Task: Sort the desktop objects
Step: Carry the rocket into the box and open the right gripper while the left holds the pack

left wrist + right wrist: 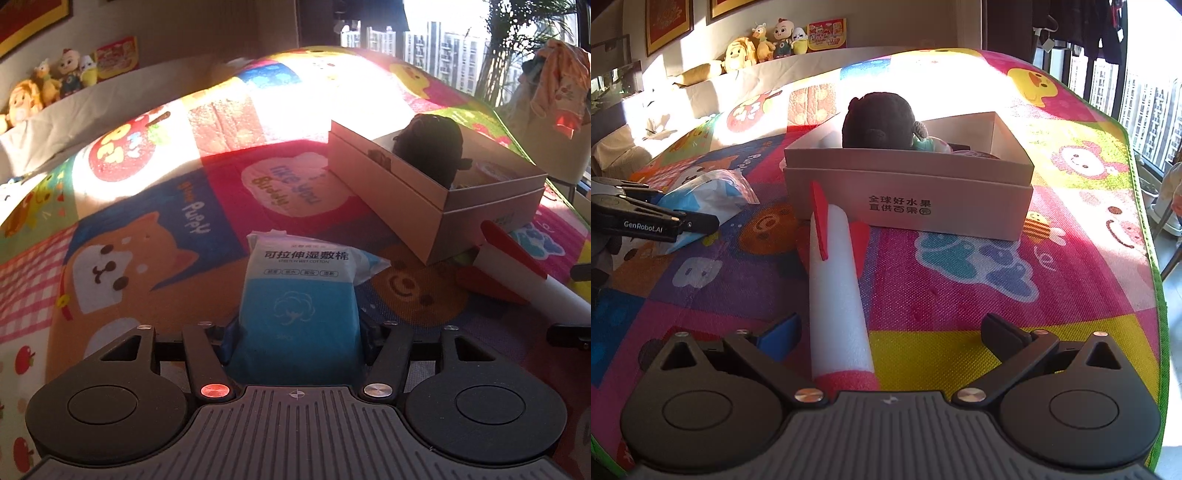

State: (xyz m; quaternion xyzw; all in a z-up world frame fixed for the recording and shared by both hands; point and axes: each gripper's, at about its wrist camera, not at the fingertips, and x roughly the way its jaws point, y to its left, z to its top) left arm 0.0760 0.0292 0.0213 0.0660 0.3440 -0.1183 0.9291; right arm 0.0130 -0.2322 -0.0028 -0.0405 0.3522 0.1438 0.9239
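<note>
The left gripper (297, 332) has its jaws clenched on the cotton pad pack (299, 291), ready for the box (436, 206); near the box, the right gripper (890, 332) sits released around the foam rocket (836, 291).

My left gripper (297, 332): black linkage arms, silver screw heads, one pivot cap glowing red, one silver; round black discs flank a ribbed grey body bearing a small crosshair mark. My right gripper (890, 332): same build, blue pad (779, 334) on one finger. White "GenRobot.AI" lettering on the left's side.
</note>
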